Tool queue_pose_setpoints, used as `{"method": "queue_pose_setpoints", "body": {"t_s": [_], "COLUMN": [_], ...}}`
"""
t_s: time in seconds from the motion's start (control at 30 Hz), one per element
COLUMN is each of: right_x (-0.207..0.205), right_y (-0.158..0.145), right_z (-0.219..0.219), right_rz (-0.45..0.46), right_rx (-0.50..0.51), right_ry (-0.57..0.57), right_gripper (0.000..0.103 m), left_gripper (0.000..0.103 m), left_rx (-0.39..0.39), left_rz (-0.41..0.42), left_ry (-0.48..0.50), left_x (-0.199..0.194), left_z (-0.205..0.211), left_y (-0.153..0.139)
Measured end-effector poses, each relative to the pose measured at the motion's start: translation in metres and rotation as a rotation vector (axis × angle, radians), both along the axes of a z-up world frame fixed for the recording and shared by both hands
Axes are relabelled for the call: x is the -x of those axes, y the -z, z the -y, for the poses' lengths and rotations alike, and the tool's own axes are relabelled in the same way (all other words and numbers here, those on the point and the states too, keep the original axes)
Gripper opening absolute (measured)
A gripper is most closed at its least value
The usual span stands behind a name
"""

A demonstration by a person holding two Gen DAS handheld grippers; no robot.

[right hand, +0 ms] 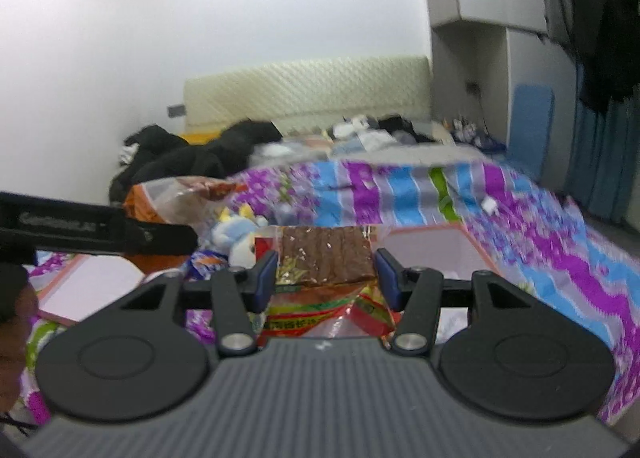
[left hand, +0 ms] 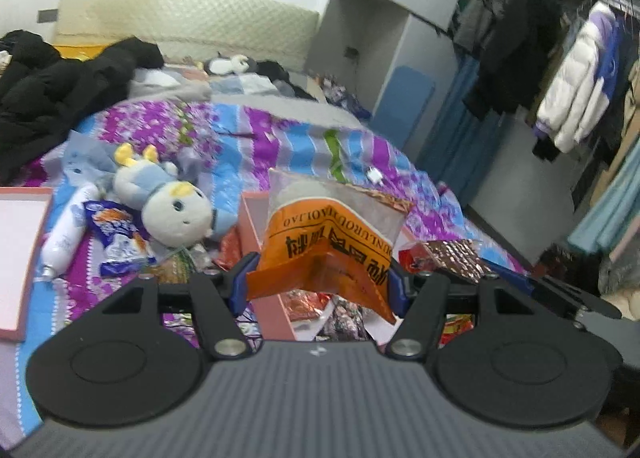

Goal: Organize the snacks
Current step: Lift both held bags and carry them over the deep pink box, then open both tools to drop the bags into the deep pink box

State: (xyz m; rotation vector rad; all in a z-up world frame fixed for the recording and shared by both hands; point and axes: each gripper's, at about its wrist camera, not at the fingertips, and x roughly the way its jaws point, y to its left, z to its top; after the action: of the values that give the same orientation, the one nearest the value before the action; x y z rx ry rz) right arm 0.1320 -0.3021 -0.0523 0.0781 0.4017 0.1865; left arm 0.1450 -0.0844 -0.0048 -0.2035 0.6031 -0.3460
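Note:
My left gripper (left hand: 320,282) is shut on an orange and clear snack bag (left hand: 328,242) and holds it up over the pink box (left hand: 256,234) on the bed. The same orange bag (right hand: 168,197) shows at the left of the right wrist view, with the left gripper (right hand: 100,232) below it. My right gripper (right hand: 326,278) is shut on a clear pack of brown snack sticks (right hand: 326,254), above red and yellow packets (right hand: 320,314). More snack packets (left hand: 116,234) lie on the bedspread and inside the box (left hand: 312,306).
A plush toy (left hand: 168,201) and a white bottle (left hand: 68,234) lie left of the box. A pink box lid (left hand: 20,258) is at far left. A second pink box (right hand: 432,246) is ahead of the right gripper. Black coats (left hand: 60,89) lie on the bed. Clothes rack (left hand: 560,77) stands at right.

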Motion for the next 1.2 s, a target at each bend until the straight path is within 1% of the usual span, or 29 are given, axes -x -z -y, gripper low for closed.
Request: {"method": "queue_pose_setpoints", "body": {"t_s": [0.2,0.33,0.53,0.7,0.83,0.93,0.97,1.0,1.03,1.13,1.2], "right_x": [-0.033,-0.064,-0.115,-0.142,-0.158,-0.164,-0.164,-0.164,-0.164,-0.158,-0.152], "right_y": [0.021,0.037,0.074,0.104,0.121,0.125,0.125,0.125,0.125,0.119,0.114], "right_z": [0.022,0.041,0.063,0.07,0.069,0.067,0.067,0.066,0.065,0.066,0.066], "right_rz": [-0.063,-0.109,-0.194,-0.259,-0.301,-0.317,-0.32,-0.325,-0.331,-0.322,-0.315], "right_rx": [-0.008,-0.016,-0.016,-0.022,-0.031,-0.029,-0.031,-0.028,-0.02,-0.023,-0.026], "right_ry": [0.042,0.066,0.101,0.097,0.095,0.097,0.1,0.103,0.107,0.117,0.127], "right_gripper": [0.055,0.056,0.056,0.056,0.058,0.061,0.063,0.068,0.07,0.07,0.075], "left_gripper": [0.068,0.068,0.068,0.068,0.068,0.069,0.071,0.073,0.073,0.076,0.076], "left_rx": [-0.024,-0.035,-0.059,-0.092,-0.09,-0.084,-0.088,-0.096,-0.105,-0.106,-0.104], "left_rz": [-0.072,-0.114,-0.191,-0.226,-0.252,-0.261,-0.264,-0.268,-0.269,-0.246,-0.228], "left_ry": [0.045,0.068,0.11,0.14,0.134,0.136,0.148,0.163,0.162,0.159,0.154], "left_x": [-0.054,-0.1,-0.171,-0.211,-0.227,-0.232,-0.232,-0.231,-0.228,-0.219,-0.211], "left_z": [0.027,0.048,0.079,0.097,0.098,0.097,0.098,0.098,0.097,0.091,0.086], "left_y": [0.026,0.046,0.088,0.117,0.133,0.139,0.139,0.138,0.137,0.127,0.118]}}
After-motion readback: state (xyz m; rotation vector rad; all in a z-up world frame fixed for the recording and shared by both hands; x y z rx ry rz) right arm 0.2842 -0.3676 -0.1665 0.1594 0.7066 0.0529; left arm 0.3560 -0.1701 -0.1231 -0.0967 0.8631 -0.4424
